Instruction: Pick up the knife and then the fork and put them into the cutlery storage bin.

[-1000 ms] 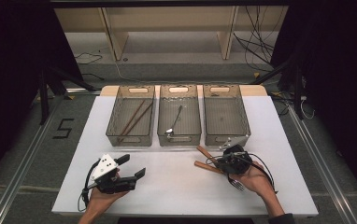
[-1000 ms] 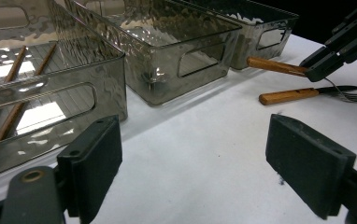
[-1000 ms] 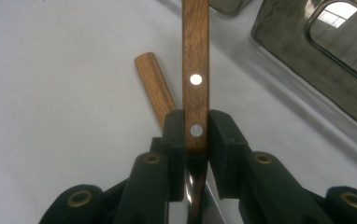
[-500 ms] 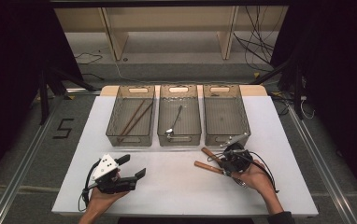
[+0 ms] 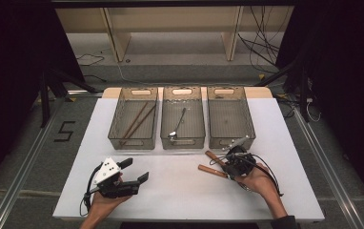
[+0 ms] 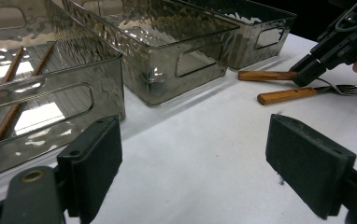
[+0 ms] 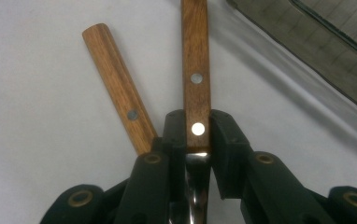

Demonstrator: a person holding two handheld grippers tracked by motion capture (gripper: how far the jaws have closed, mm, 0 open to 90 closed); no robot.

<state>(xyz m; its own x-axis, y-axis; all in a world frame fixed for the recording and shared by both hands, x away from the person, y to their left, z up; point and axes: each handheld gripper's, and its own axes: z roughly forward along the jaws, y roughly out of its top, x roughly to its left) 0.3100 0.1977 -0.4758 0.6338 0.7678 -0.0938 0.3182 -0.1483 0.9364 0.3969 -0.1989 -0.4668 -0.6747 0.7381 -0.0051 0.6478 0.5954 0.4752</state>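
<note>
Two wood-handled utensils lie side by side on the white table (image 5: 180, 191), in front of the right bin. My right gripper (image 5: 230, 160) (image 7: 197, 121) is shut on the farther one (image 5: 213, 156) (image 7: 195, 60), its pads pressing both sides of the handle near the metal end. The nearer one is a fork (image 5: 211, 170) (image 6: 289, 94), and its handle (image 7: 116, 84) lies free just left of the jaws. My left gripper (image 5: 136, 170) (image 6: 195, 168) rests at the front left, open, with bare table between its jaws.
Three smoky clear bins stand in a row at the back. The left bin (image 5: 133, 119) holds chopsticks (image 6: 8, 79), the middle bin (image 5: 182, 117) a spoon (image 5: 179, 125), and the right bin (image 5: 230, 117) looks bare. Open table lies between the two hands.
My right hand has shifted slightly at the handles. The left gripper has kept still.
</note>
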